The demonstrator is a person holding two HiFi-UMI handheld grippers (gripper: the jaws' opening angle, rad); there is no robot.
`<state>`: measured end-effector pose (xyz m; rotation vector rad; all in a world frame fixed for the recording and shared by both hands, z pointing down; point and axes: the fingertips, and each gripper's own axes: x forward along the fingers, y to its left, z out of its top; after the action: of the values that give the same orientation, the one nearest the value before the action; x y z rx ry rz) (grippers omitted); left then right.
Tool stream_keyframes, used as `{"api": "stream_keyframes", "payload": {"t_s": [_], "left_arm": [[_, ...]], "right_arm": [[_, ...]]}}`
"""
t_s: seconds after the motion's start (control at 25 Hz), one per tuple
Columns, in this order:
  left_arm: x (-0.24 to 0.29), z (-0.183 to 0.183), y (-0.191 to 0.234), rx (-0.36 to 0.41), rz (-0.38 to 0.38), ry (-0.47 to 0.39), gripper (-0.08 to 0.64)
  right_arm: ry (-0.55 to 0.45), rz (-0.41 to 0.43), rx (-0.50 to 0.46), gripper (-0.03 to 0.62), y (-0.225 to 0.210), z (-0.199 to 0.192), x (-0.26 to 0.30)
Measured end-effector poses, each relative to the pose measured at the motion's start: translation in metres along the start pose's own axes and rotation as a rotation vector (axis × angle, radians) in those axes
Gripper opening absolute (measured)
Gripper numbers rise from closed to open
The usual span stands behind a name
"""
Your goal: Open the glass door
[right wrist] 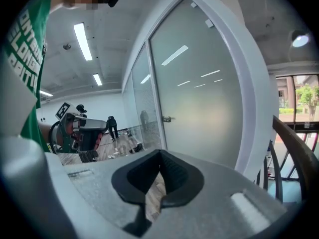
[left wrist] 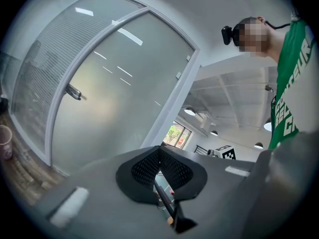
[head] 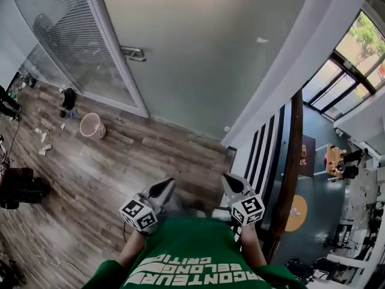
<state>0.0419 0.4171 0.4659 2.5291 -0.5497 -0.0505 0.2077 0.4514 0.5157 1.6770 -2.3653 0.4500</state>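
1. The left gripper has its fingers pressed together at the tips, and nothing is pinched between them.
2. The right gripper is the same: its fingers meet at the tips and hold nothing.
3. In the head view the two grippers are held side by side, a little apart, just ahead of the person's green shirt. Each carries one marker cube, so there are two: the left cube and the right cube.
4. The glass door is one frosted pane in a white frame. It stands ahead of both grippers and well apart from them, and neither touches it.
5. The door has one lever handle, at its left edge in the head view.
6. Just left of the door is one glass panel with blinds.
7. There is one container, a pink bin. It stands upright and open-topped on the wooden floor near the foot of that panel. What lies inside it cannot be made out. Small scraps lie scattered on the floor to its left.
8. One dark wooden rail runs along the right, just beside the right gripper.
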Motion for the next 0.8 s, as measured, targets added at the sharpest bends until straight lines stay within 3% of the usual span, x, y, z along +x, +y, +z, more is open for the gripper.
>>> {"api": "stream_keyframes", "payload": {"t_s": [0.36, 0.8], "left_arm": [[-0.005, 0.014, 0.054, -0.029, 0.072, -0.060, 0.017], [-0.002, 0.082, 0.158, -0.056, 0.150, -0.138, 0.017]], "right_arm": [[0.046, 0.090, -0.060, -0.006, 0.006, 0.015, 0.064], [0.084, 0.187, -0.111, -0.006, 0.011, 0.063, 0.192]]}}
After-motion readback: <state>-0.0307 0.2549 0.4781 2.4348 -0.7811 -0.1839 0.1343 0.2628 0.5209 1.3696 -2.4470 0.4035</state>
